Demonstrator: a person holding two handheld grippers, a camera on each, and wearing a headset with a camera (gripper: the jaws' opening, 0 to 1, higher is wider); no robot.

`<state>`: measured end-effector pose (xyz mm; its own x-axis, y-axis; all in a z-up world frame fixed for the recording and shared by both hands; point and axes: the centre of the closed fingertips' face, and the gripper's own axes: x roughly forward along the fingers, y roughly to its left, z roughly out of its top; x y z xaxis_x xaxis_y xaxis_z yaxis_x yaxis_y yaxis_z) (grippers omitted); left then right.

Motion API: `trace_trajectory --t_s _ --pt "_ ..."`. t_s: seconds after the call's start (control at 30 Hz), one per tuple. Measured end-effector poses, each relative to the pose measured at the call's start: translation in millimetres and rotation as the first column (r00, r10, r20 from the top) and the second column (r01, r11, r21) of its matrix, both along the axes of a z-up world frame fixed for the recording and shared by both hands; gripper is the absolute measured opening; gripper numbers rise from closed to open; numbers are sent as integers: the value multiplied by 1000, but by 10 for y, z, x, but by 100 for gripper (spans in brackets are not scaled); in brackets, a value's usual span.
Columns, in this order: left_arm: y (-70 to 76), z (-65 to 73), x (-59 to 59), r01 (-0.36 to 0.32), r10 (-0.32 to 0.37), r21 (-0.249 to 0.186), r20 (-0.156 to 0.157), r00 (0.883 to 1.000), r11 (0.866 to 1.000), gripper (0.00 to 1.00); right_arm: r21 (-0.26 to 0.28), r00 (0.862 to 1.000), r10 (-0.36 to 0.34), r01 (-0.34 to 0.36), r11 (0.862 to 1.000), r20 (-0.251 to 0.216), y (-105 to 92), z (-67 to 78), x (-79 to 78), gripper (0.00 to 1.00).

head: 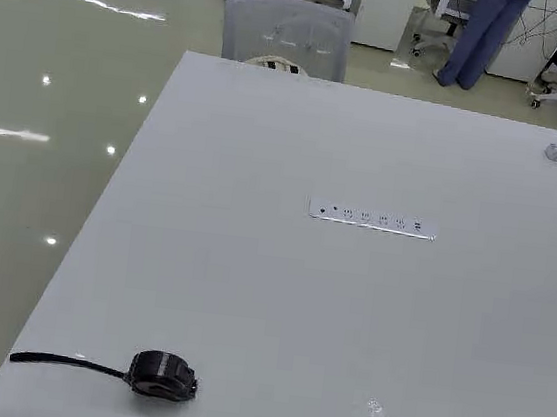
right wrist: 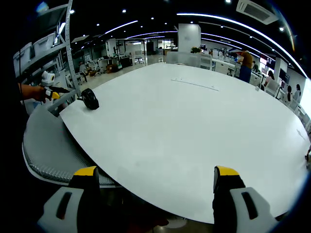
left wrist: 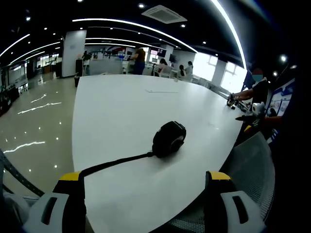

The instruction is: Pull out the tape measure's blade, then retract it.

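- The left gripper [left wrist: 146, 180] hangs just off the bench's near left edge. Its two yellow-tipped jaws stand wide apart with nothing between them. In the head view one yellow tip peeks in at the bottom left corner.
- A thin black strip [head: 68, 361] lies flat on the white bench [head: 277, 309]. It runs from near the left edge to the tape measure. I cannot tell whether its free end touches a jaw of the left gripper.
- The tape measure [head: 163, 375], a round black case, rests on the bench near its front left corner, just ahead of the left gripper.
- A grey chair [head: 286, 33] stands at the bench's far edge.
- A socket strip [head: 372, 220] lies flush in the middle of the bench, well apart from the tape measure.
- The right gripper [right wrist: 155, 174] is held off the bench's edge, well apart from the tape measure. Its jaws are spread wide and hold nothing.
- A small round grey thing [head: 554, 151] sits near the far right of the bench.
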<state>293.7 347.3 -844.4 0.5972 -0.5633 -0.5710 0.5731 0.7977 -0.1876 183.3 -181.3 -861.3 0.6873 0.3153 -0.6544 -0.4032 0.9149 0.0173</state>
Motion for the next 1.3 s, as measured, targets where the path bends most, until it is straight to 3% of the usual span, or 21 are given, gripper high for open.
trace_trajectory --t_s 0.17,0.47,1.3 --pt "-5 -5 5 10 -10 10 -4 1000 1000 100 8 1000 0 0 1000 6 0 25 15 100" --pt "-62 128 153 39 -39 14 21 999 999 100 9 999 36 -37 999 2 87 34 97 100" --pt "-96 248 380 90 -93 59 46 995 994 100 -11 990 139 -139 990 15 260 199 395 100"
